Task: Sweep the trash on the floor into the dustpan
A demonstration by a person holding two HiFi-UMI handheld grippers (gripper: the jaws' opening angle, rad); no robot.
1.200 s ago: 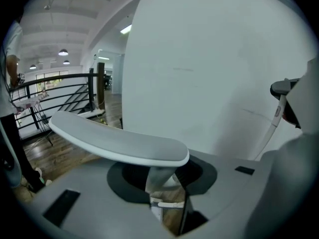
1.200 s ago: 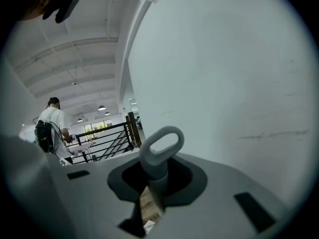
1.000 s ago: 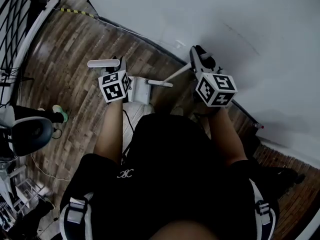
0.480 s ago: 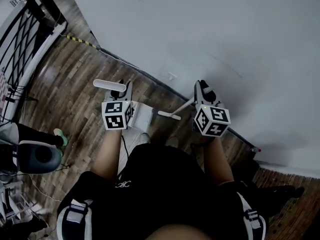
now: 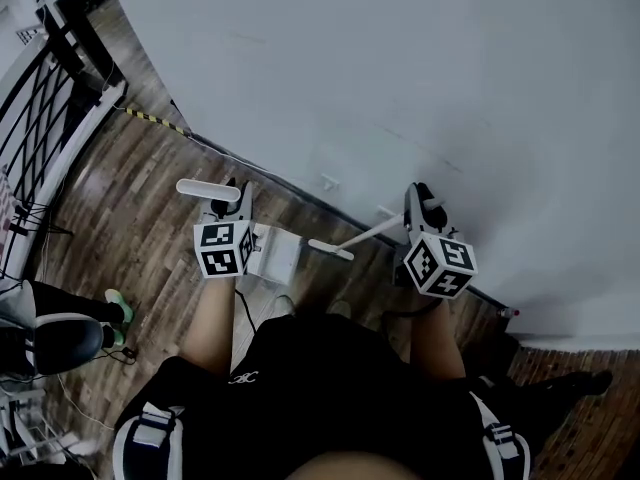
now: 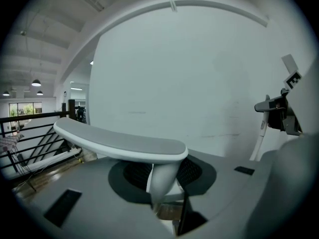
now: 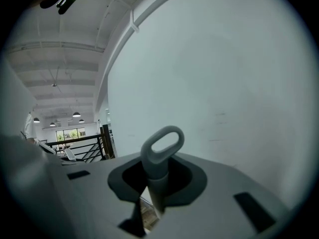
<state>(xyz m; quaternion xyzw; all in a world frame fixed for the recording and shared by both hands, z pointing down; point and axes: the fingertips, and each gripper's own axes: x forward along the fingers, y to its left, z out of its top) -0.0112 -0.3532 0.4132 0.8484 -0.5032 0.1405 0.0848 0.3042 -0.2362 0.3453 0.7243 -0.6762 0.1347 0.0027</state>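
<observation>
My left gripper (image 5: 233,204) is shut on the stem of the white dustpan's handle; its flat T-shaped grip (image 5: 208,190) (image 6: 119,143) sticks out above the jaws. The dustpan's white body (image 5: 273,253) hangs below it, over the wood floor beside the wall. My right gripper (image 5: 418,208) is shut on the broom's white shaft (image 5: 365,234), whose looped end (image 7: 162,144) pokes up past the jaws. The shaft slants down-left to a small white head (image 5: 329,250) close to the dustpan. No trash shows in any view.
A white wall (image 5: 400,88) rises right ahead, with a dark skirting line (image 5: 300,196) at its foot. The wood floor (image 5: 130,198) spreads to the left. A black railing (image 5: 45,118), a yellow-black taped cable (image 5: 148,118) and dark gear with a green shoe (image 5: 117,308) lie at the left.
More wall fills the head view now, and both grippers sit lower in it. The right gripper has drifted right. Both keep their hold on the handles.
</observation>
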